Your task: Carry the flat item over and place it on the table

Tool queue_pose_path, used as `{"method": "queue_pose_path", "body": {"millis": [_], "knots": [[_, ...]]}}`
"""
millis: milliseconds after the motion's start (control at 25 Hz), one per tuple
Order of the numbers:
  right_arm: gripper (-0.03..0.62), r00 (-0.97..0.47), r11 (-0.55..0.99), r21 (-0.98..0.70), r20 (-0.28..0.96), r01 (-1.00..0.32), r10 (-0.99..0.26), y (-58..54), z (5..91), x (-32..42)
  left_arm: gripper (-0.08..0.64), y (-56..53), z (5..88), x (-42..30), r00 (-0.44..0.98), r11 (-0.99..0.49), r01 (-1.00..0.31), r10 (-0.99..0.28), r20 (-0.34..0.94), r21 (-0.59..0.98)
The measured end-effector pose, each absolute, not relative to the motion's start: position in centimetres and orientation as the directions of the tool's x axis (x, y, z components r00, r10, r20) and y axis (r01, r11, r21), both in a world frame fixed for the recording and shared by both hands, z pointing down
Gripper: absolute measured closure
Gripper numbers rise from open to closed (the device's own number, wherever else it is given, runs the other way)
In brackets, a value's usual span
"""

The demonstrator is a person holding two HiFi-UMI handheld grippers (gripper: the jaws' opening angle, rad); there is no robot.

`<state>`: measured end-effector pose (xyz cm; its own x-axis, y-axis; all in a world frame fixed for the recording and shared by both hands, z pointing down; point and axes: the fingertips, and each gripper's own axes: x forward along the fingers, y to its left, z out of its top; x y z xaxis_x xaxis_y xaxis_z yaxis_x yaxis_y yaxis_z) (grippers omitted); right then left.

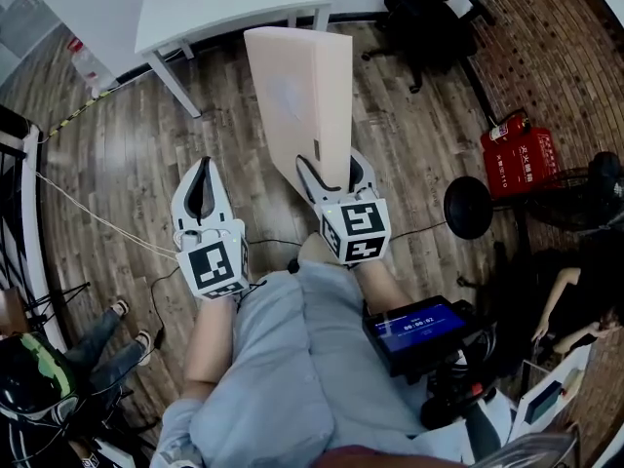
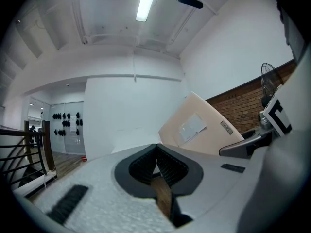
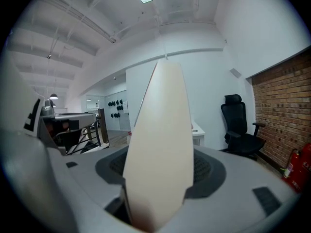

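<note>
The wooden floor (image 1: pixel 117 164) fills most of the head view, with a white counter (image 1: pixel 224 3) ahead of the person, small things lying on its top. The flat item (image 1: pixel 302 96), a pale beige panel, stands upright on edge in the air over the floor, short of the counter. The right gripper (image 1: pixel 333 171) has its fingers (image 3: pixel 206 171) clamped on the item's lower end. The left gripper (image 1: pixel 203 178) hangs beside it, fingers (image 2: pixel 170 169) closed together on nothing.

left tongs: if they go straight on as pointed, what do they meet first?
Probably the white table: the left tongs, shut and empty, aim toward it over the wood floor. Depth is unclear.
</note>
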<state>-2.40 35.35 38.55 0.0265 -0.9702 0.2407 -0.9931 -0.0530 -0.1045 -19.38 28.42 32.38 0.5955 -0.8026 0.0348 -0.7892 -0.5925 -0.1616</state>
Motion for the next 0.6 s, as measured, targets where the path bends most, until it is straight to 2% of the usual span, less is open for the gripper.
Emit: {"method": "queue_pose_path", "body": {"millis": [320, 600], "knots": [[0.296, 0.026, -0.064, -0.135, 0.267, -0.989, -0.963, 30.0, 41.0, 2.4, 0.551, 23.5, 34.8, -15.0, 0.588, -0.592, -0.786, -0.805, 0.080, -0.176], [0.296, -0.047, -0.008, -0.171, 0.317, -0.985, -0.947, 21.0, 42.9, 6.0, 0.551, 14.9, 35.5, -11.5, 0.531, -0.545, -0.816, -0.838, 0.123, -0.192]]}}
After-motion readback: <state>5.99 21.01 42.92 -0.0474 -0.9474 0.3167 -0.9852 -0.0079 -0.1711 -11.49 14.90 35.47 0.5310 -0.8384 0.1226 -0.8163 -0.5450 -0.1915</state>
